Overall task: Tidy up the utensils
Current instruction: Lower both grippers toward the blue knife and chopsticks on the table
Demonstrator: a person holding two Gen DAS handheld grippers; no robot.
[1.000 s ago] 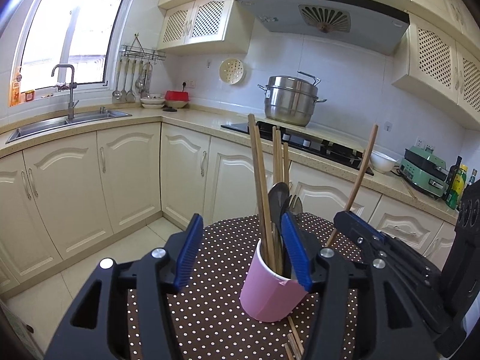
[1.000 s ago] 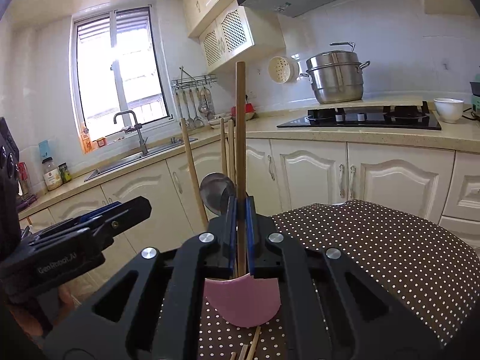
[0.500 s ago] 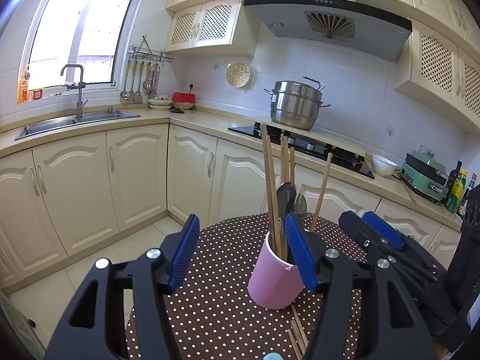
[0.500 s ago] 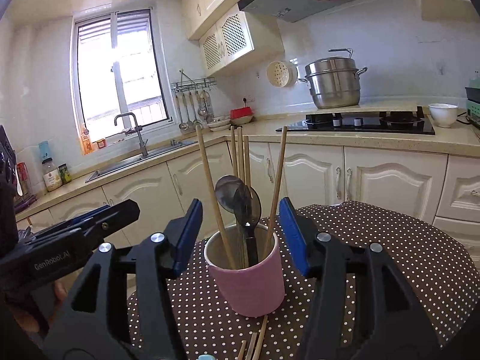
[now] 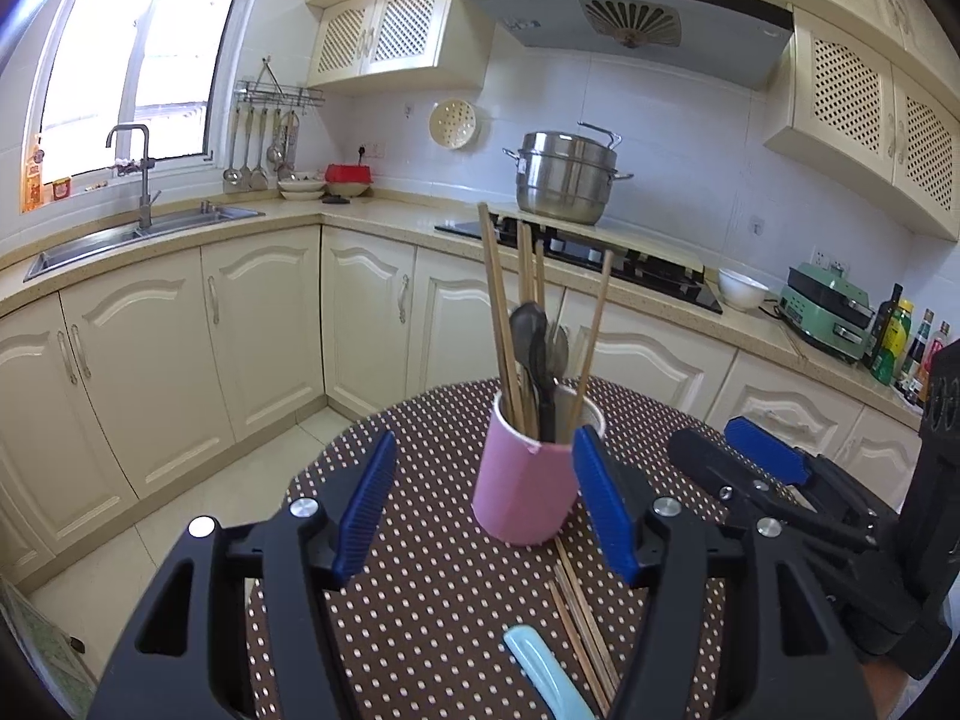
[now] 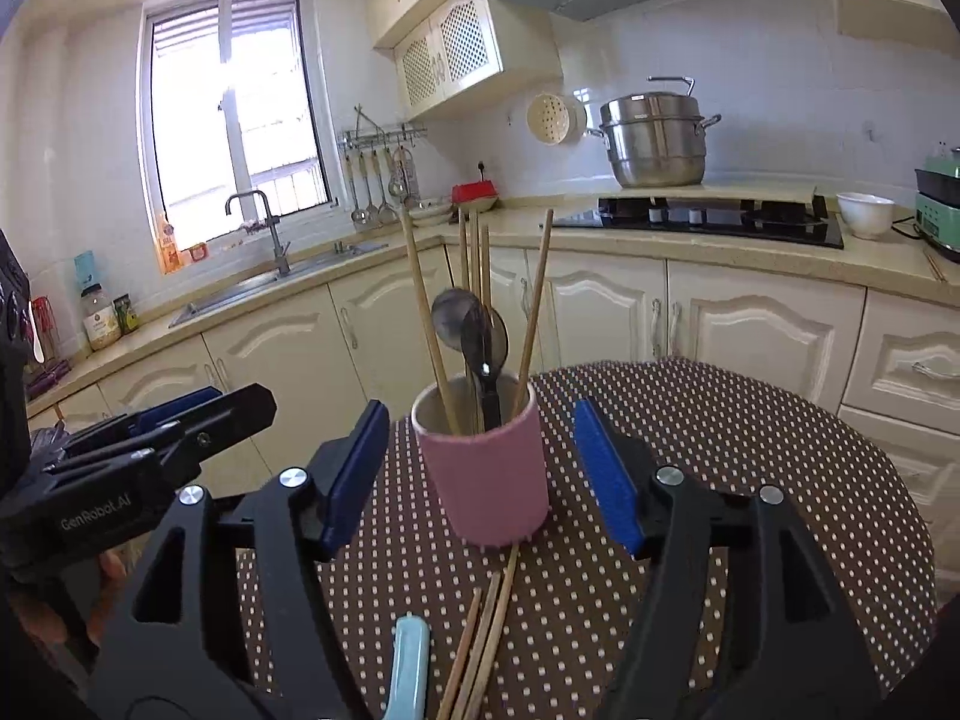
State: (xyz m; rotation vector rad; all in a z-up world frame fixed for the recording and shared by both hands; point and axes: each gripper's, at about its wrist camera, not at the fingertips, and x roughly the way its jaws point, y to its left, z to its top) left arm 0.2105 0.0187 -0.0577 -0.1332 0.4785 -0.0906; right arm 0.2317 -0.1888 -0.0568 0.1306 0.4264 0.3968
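Left wrist: my left tool (image 5: 483, 507) wide, empty. Pink cup (image 5: 523, 483) upright on the dotted counter (image 5: 420, 600), further off than a second ago.

Right wrist: my right tool (image 6: 477, 477), jaws just opened, has released its chopstick (image 6: 536, 306) into the cup. Loose chopsticks (image 6: 483, 630) and blue spoon (image 6: 410, 660) lie flat, long axes toward me.

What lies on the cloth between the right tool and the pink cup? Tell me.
Loose wooden chopsticks and a light blue handle, seen in the right wrist view below the pink cup; right tool open.
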